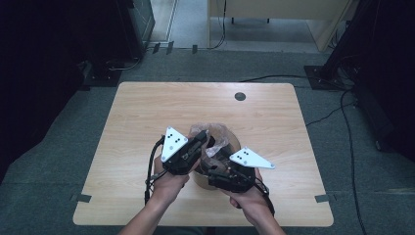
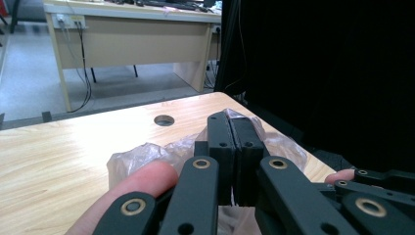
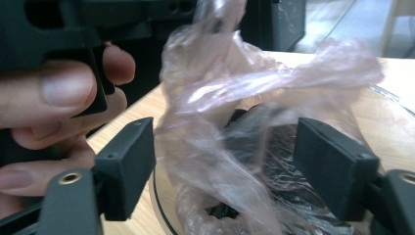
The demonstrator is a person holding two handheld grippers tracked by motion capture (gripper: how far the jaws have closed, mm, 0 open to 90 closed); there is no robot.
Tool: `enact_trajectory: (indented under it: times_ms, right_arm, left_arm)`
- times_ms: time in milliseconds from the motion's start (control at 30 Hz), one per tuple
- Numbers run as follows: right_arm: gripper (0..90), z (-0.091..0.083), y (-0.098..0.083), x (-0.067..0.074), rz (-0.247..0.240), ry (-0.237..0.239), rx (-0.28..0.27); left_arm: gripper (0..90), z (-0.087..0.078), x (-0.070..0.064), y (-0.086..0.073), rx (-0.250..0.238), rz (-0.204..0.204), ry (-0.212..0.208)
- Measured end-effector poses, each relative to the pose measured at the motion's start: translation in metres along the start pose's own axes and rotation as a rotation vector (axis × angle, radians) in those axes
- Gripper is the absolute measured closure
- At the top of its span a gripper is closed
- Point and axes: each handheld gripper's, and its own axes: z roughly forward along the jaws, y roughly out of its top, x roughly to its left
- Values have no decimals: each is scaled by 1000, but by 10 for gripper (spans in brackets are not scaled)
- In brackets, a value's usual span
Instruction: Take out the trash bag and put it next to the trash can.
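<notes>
Field notes, one moment at the desk (image 1: pixel 147 112).

Left tool (image 1: pixel 204 140): held in the left hand (image 1: pixel 166 183), jaws pressed together. In the left gripper view the two black pads meet face to face, with a thin fold of the clear plastic bag (image 2: pixel 147 156) apparently caught between them; the film bulges out on both sides of the tips and beyond them. Clamped on the bag, as far as the view allows.

Right tool (image 1: pixel 211 164): held in the right hand (image 1: pixel 249 198), jaws standing apart. In the right gripper view the two pads sit well clear of each other, and the crumpled plastic bag (image 3: pixel 230 112) rises up through the gap between them. Neither pad visibly presses on the film; the left pad is close to it, perhaps brushing it, while the right pad has film lying just in front of it.

Bag relative to the tools: its upper, gathered part stands above and ahead of the right tool's tips and runs up toward the left tool, which shows at the top left of that view beside the fingers (image 3: pixel 63 93) of the left hand. Something dark lies inside the bag, low between the right tool's pads; what it is cannot be told.

From the high view both tools meet over the bag, near the desk's front middle, tips almost together. A round cable hole (image 1: pixel 240 96) lies well beyond them.
</notes>
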Motion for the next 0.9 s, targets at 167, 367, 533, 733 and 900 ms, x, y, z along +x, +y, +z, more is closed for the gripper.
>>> enact_trajectory:
  times_ms: [167, 367, 533, 733, 900]
  right_arm:
    - [173, 5, 5, 11, -23, 27, 52]
    - [295, 13, 6, 20, -97, -56, 96]
    - [696, 13, 7, 15, -117, -121, 64]
    - [900, 12, 7, 3, -87, -134, 1]
    - [900, 10, 9, 0, -87, -160, -51]
  left_arm:
    - [888, -5, 1, 1, -7, 2, 6]
    - [883, -9, 1, 1, -16, 5, -2]
    - [773, -13, 4, -3, -22, 5, 7]
    - [385, -18, 13, -6, -5, -18, 16]
    - [261, -23, 20, -10, 5, -38, 26]
